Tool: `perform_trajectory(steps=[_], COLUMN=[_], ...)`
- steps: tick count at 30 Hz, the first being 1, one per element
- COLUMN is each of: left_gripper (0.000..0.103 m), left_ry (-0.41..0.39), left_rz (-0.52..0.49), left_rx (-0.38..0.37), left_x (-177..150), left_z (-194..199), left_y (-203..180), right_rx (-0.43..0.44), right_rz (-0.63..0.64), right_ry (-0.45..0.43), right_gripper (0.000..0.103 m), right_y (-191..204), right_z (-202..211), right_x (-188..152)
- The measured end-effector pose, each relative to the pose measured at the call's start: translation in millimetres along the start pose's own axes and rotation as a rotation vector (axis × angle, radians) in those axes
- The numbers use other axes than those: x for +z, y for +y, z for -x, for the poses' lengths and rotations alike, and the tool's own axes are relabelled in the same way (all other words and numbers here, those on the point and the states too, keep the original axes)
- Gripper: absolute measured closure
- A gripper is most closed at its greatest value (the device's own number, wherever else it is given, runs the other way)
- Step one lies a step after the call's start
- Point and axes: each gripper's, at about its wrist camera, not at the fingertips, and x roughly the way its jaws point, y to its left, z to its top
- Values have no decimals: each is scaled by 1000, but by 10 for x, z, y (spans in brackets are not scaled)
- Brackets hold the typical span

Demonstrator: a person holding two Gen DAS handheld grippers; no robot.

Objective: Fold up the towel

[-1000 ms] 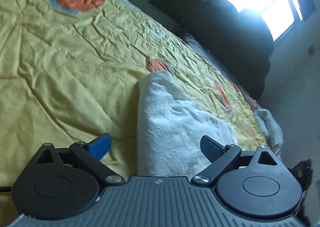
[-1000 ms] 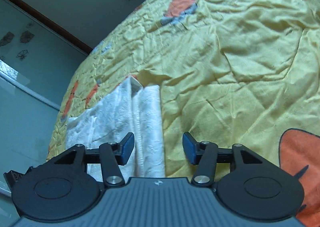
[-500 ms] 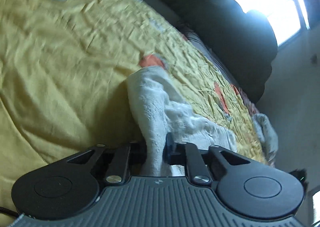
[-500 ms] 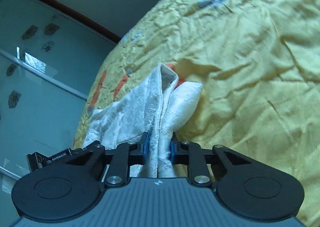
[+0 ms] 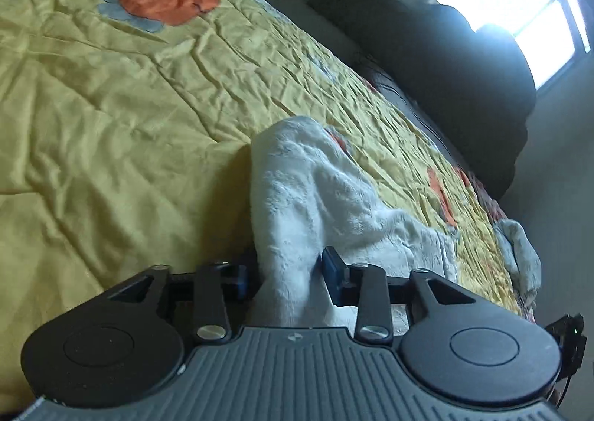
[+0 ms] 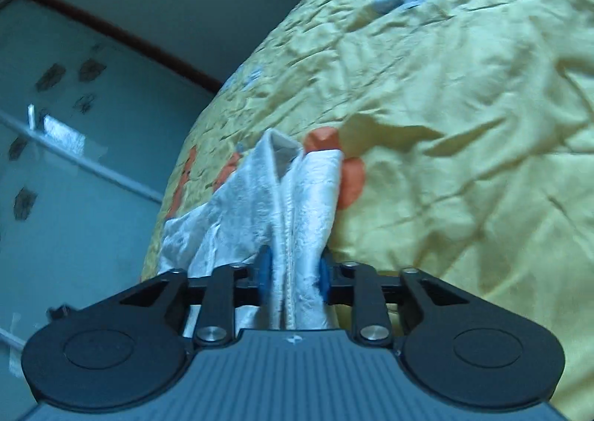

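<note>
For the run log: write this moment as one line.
left gripper: shut on towel | right gripper: shut on towel | towel: bunched, lifted off bedspread

Towel (image 5: 297,198) on bedspread (image 5: 111,124) (partly lifted).

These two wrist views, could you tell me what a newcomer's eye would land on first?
The white towel stands out first, bunched up at the centre of both views and pinched by the left gripper and the right gripper. Around it spreads the wrinkled yellow bedspread with orange patches. A bright window glares at the upper right of the left view.
</note>
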Motion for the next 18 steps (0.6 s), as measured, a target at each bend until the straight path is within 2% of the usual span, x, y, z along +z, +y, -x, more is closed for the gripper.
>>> perform_trajectory(steps=[2, 3, 5, 6, 8, 9, 11, 12, 14, 16, 18], left_gripper=[53, 52, 40, 33, 29, 29, 30, 30, 28, 28, 28], left_ry=[-74, -129, -208, -225, -203, -178, -120, -92, -78, -133, -113], left_rz=[-92, -150, -238, -282, -386, -438, -500, -514, -566, -622, -587], left_rx=[82, 96, 77, 42, -7, -6, 48, 77, 123, 130, 128], left_x=[-10, -40, -153, -251, -453, -576, -776, -853, -1033, -1174, -1105], left_z=[234, 375, 605, 669, 641, 567, 375, 284, 149, 127, 115], left_y=[-129, -215, -408, -535, -750, -851, -938, -930, -855, -813, -803], right_rx=[-59, -66, -27, -6, 20, 10, -68, -111, -87, -73, -82], right_rz=[72, 131, 258, 307, 402, 432, 455, 470, 498, 462, 494], right_ry=[-71, -96, -79, -59, 3, 31, 86, 111, 91, 84, 78], right_gripper=[73, 73, 73, 73, 73, 73, 73, 76, 76, 77, 77], right_y=[146, 268, 544, 667, 887, 954, 957, 914, 783, 716, 746], right_z=[213, 304, 374, 355, 235, 140, -47, -114, -95, -44, -41], right_x=[-41, -81, -192, -248, -365, -417, -493, -533, -622, -644, -682])
